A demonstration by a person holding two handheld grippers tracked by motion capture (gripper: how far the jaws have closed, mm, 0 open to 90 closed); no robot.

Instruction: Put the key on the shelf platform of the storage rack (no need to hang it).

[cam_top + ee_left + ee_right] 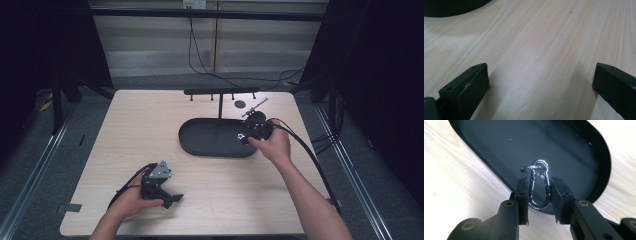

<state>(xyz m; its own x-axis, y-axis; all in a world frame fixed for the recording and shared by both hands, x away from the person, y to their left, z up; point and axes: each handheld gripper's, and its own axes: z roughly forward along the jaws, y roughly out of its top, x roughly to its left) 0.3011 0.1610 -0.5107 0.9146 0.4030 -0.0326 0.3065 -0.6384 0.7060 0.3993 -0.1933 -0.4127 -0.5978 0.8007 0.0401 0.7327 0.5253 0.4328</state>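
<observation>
A: Status of the table [150,125] and the tray [210,137]?

B: Wooden table; black oval tray at its middle, with a thin stand [220,102] rising behind it. The stand's pegs are too small to make out.

A: Grippers?

B: Left gripper [540,80]: jaws wide apart, nothing between them, low over bare wood near the front edge. Right gripper [539,192]: jaws clamped on a metal clip [539,187], held over the tray's rim; a small ring [530,168] hangs from the clip's top.

A: Markings?

B: No readable writing on any item.
</observation>
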